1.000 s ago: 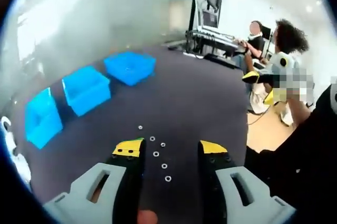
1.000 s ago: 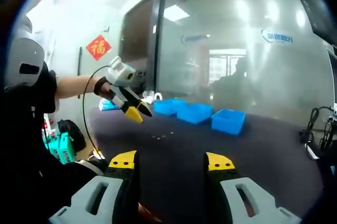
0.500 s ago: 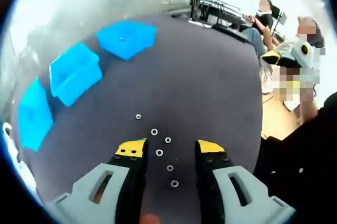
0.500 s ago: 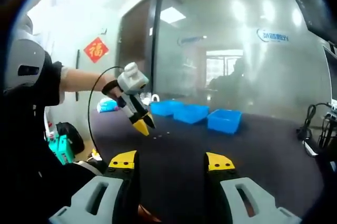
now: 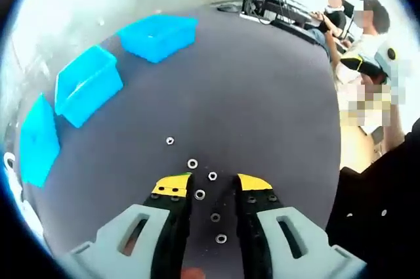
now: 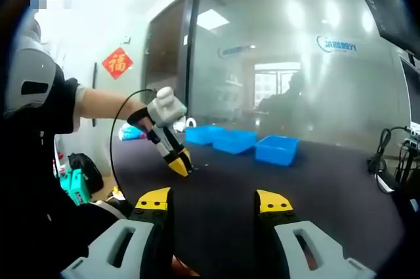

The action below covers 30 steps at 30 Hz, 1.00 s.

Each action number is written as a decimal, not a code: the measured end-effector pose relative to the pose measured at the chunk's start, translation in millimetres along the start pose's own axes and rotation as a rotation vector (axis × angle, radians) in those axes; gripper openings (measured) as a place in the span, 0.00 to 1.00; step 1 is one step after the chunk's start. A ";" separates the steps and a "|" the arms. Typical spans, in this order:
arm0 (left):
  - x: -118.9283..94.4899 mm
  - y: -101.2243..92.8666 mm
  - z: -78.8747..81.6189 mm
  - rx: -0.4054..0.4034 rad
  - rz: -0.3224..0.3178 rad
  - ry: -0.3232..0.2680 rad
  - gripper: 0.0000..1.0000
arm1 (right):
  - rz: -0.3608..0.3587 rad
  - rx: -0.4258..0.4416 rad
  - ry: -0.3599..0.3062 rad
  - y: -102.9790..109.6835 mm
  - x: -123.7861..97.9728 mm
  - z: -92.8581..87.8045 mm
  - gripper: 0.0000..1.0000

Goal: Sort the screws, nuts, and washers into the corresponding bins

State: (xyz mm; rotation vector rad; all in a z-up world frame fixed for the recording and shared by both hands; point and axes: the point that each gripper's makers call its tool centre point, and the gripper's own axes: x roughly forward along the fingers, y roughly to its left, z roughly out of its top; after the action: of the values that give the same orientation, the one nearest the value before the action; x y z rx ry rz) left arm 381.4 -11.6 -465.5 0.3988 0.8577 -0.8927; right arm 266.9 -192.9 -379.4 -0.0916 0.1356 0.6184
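Lower and closer than a second ago, the left gripper (image 5: 205,186) has come down over the row of small ring-shaped parts, and its yellow-tipped jaws have narrowed around them. They are not closed: a gap shows between the tips, with nothing gripped. One washer-like ring (image 5: 199,194) lies in that gap on the dark bench (image 5: 262,95), beside the left tip; another (image 5: 212,176) sits just ahead of the tips, and two more lie farther back between the jaw bodies. The row runs roughly along the jaws' own line, so a straight drop and squeeze looks enough.

Three blue bins (image 5: 157,35) stand well apart, up and to the left.

From the right gripper view, the left gripper (image 6: 182,164) tips steeply toward the bench. The right gripper (image 6: 213,201) hangs well back, jaws apart and empty; the left is plainly nearer.
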 end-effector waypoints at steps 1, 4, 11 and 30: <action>-0.3 0.6 0.3 -0.001 0.001 -0.004 0.20 | -0.001 0.000 -0.001 0.1 0.0 0.4 0.44; -1.0 3.6 0.0 -0.015 0.009 -0.014 0.15 | -0.001 -0.001 -0.003 0.5 0.2 1.3 0.44; -1.1 3.6 -0.3 0.017 0.032 -0.033 0.11 | -0.005 -0.001 -0.005 0.6 1.4 2.8 0.44; -24.6 3.0 15.1 -0.070 0.019 -0.256 0.04 | -0.017 -0.012 -0.018 -0.2 4.0 14.9 0.44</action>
State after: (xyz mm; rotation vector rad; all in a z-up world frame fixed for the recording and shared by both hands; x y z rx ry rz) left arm 382.8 -6.7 -436.9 0.2251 0.6471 -0.8721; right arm 271.6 -188.9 -365.3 -0.0984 0.1132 0.6033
